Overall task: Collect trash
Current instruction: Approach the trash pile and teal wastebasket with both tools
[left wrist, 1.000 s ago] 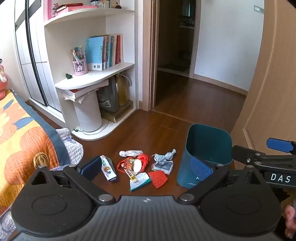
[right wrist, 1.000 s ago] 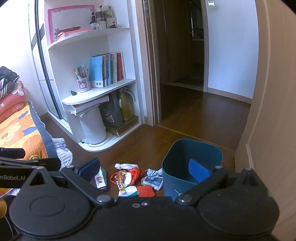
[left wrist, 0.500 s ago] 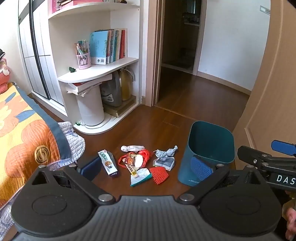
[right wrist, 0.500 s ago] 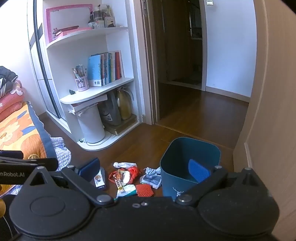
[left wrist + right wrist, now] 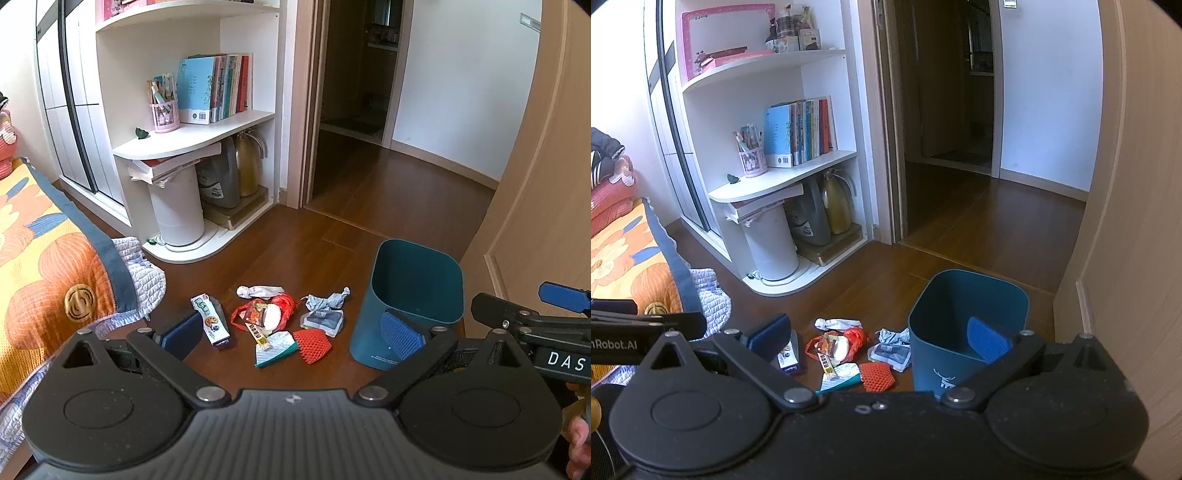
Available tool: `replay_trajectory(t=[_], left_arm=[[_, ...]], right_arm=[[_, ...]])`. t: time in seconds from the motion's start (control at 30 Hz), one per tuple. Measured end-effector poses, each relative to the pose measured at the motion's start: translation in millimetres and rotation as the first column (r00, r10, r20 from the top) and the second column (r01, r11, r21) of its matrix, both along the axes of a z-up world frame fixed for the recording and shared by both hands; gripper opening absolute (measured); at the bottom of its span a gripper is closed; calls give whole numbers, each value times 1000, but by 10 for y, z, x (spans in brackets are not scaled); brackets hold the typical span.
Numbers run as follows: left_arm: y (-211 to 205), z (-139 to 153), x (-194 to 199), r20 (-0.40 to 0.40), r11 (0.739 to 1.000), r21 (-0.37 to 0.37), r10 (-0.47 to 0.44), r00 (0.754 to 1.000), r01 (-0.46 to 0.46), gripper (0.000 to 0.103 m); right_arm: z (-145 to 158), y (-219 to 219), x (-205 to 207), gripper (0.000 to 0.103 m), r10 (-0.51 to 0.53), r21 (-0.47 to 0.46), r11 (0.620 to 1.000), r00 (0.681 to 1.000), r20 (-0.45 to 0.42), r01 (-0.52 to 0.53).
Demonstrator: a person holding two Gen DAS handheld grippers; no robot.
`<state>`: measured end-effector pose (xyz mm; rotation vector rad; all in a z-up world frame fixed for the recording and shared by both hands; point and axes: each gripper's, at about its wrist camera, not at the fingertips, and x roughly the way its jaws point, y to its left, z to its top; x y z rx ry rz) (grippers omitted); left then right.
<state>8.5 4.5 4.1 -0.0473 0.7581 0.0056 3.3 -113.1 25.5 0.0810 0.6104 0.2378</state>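
A pile of trash lies on the dark wood floor: a white snack box [image 5: 211, 320], a red plastic bag with wrappers [image 5: 265, 314], a red foam net [image 5: 312, 344], a teal-edged wrapper [image 5: 274, 349], crumpled tissue [image 5: 327, 301] and a clear packet [image 5: 321, 322]. An empty teal bin [image 5: 415, 301] stands right of the pile; it also shows in the right wrist view [image 5: 967, 328]. My left gripper [image 5: 291, 334] is open and empty, held above the pile. My right gripper [image 5: 879, 338] is open and empty, above the pile and the bin's left side.
A bed with an orange flowered quilt [image 5: 40, 266] is at the left. A white shelf unit [image 5: 192, 136] with books, a white cylinder [image 5: 177, 206] and jugs stands behind the pile. An open doorway [image 5: 354, 103] is beyond. A wooden panel [image 5: 535, 206] rises at the right.
Both grippers have tilted and drifted slightly, so the trash pile and bin sit a little higher in the views. Jaws stay open. Nothing on the floor has moved.
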Motion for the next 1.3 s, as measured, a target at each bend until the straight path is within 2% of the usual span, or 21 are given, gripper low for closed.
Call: replay_trajectory(t=[0.27, 0.53, 1.3], left_arm=[[9, -8, -6, -1, 1000, -3, -4, 1000, 4, 103], [18, -40, 12, -35, 1000, -23, 2, 999, -3, 103], [5, -51, 111, -7, 1000, -14, -5, 1000, 5, 103]], right_arm=[[-7, -12, -10, 102, 1, -4, 1000, 1000, -2, -1], [-13, -14, -10, 102, 1, -3, 1000, 1000, -3, -1], [-21, -20, 54, 101, -1, -26, 1000, 1000, -3, 1]])
